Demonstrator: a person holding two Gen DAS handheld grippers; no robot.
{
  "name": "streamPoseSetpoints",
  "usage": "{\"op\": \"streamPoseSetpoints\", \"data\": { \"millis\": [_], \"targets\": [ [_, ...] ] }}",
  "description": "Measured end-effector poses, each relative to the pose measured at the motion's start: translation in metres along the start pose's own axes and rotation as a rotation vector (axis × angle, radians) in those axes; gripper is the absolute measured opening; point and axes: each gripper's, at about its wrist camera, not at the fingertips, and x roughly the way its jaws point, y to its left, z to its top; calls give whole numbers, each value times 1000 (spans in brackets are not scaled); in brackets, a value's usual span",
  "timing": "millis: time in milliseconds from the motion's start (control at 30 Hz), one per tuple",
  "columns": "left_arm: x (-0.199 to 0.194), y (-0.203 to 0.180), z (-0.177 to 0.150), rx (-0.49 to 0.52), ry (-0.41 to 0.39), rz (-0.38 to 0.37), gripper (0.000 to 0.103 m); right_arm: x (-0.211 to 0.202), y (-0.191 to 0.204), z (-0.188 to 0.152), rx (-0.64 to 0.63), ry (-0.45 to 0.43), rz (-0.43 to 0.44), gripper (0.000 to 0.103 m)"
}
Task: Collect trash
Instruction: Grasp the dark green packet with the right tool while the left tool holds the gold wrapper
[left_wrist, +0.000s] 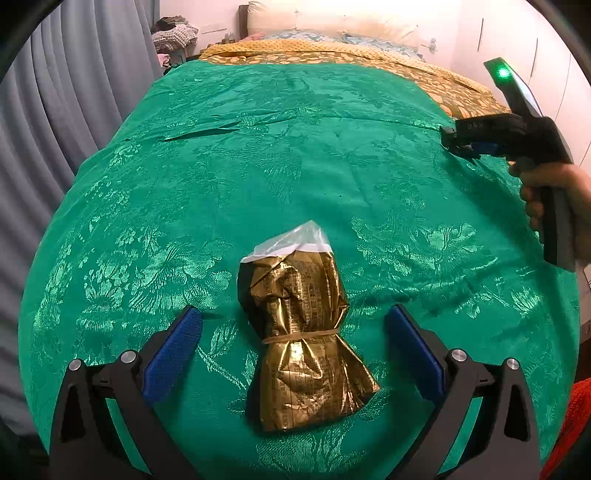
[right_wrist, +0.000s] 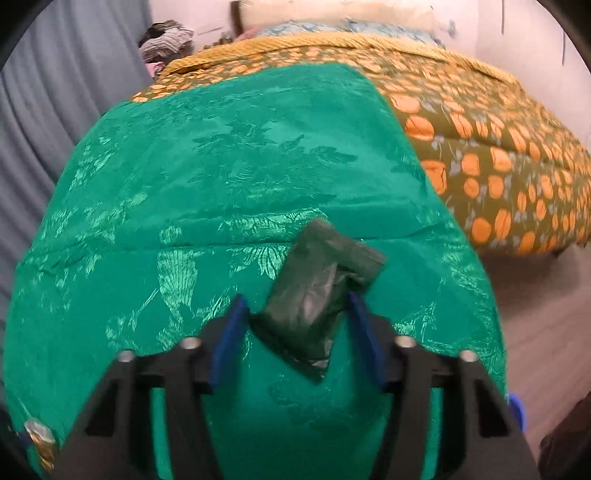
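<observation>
left fingers (left_wrist: 293, 350) spread wide around gold packet (left_wrist: 301, 339), not gripping | right fingers (right_wrist: 295, 332) touching dark green bag (right_wrist: 317, 291), grip unclear | both trash items remain on bed (left_wrist: 295, 147)

Support: bed (left_wrist: 369, 55) carrying green brocade cloth (left_wrist: 295, 155) over orange-patterned quilt (right_wrist: 498, 155) | gold foil bag (left_wrist: 303, 339) lying between left jaws | dark green packet (right_wrist: 317, 291) sitting between right jaws.
</observation>
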Motion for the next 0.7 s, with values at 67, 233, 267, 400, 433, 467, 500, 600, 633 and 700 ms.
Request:
{"op": "streamPoseSetpoints", "data": {
  "millis": [67,233,267,400,433,467,500,600,633,700],
  "targets": [
    [0,0,0,0,0,0,98,-10,3,-8,-46,-26,35,49],
    [0,0,0,0,0,0,98,-46,30,-41,-183,-30,217,49],
    [0,0,0,0,0,0,98,-56,38,-53,-222,-19,263,49],
    [0,0,0,0,0,1,98,-94,69,-102,-357,18,379,49],
    [0,0,0,0,0,1,98,-99,76,-112,-381,25,390,49],
    [0,0,0,0,0,1,98,-107,85,-128,-416,37,400,49],
    [0,0,0,0,0,1,98,-111,90,-138,-436,45,400,49],
    [0,0,0,-1,1,1,98,-122,100,-167,-510,53,350,49],
    [-1,1,-1,-3,1,-1,98,-126,102,-177,-550,48,315,49],
    [-2,1,-3,1,5,-12,98,-128,100,-190,-580,49,286,50]
  ]
}}
